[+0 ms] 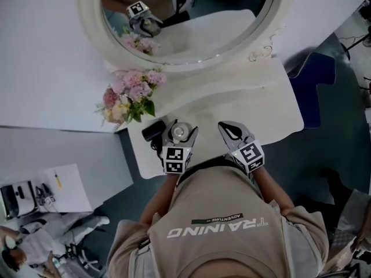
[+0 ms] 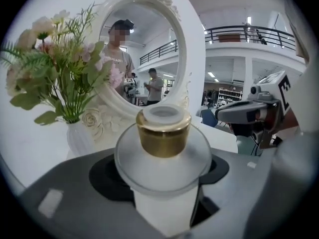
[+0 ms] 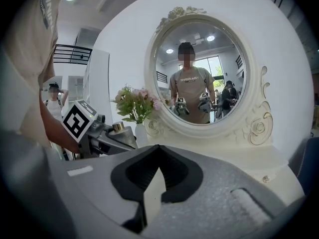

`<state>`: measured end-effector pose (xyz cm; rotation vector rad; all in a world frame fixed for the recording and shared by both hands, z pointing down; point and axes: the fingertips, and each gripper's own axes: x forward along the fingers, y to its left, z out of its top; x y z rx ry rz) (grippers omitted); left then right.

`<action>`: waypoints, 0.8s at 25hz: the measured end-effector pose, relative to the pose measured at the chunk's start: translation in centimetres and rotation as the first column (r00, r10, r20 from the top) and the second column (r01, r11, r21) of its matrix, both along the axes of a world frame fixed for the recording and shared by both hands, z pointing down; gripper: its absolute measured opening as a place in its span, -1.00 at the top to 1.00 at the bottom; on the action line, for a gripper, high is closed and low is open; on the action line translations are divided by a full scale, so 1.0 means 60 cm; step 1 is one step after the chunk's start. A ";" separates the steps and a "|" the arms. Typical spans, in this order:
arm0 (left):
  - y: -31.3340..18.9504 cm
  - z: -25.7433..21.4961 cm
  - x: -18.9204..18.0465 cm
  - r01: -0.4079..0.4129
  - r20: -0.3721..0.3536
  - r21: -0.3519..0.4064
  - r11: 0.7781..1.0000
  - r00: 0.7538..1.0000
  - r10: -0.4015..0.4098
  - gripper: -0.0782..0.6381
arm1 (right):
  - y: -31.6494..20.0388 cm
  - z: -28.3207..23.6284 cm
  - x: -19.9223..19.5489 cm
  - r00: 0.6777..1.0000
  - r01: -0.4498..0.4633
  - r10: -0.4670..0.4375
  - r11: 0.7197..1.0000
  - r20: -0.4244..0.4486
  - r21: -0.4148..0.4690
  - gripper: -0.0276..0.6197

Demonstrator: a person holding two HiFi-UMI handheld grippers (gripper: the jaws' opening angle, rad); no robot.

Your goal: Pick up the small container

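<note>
The left gripper (image 1: 179,131) has its jaws closed on the small container (image 2: 163,138), a frosted jar with a gold collar and a white top, gripped by its body. It sits over the front part of the white worktop (image 1: 261,97); whether it touches the surface cannot be told. The right gripper (image 1: 232,133) is just beside it, jaws closed together on nothing. A vase of flowers (image 1: 130,97) and an oval mirror (image 1: 93,16) stand behind.

The small frosted-white container (image 2: 163,133) wears a shiny gold collar. The left gripper (image 1: 178,135) and right gripper (image 3: 156,177) are grey with black pads and black-and-white square-patterned cubes. Pink-and-cream flowers (image 1: 128,94) with green leaves stand beside the cream carved mirror frame (image 1: 91,22) on the white desk (image 1: 264,104).
</note>
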<state>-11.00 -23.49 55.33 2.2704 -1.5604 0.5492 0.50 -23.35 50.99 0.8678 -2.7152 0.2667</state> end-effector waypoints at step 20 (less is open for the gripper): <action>-0.005 -0.163 -0.013 -0.021 -0.022 0.141 0.990 0.999 0.025 -0.21 | -0.009 -0.105 -0.019 0.999 0.024 -0.028 0.995 0.031 0.101 0.91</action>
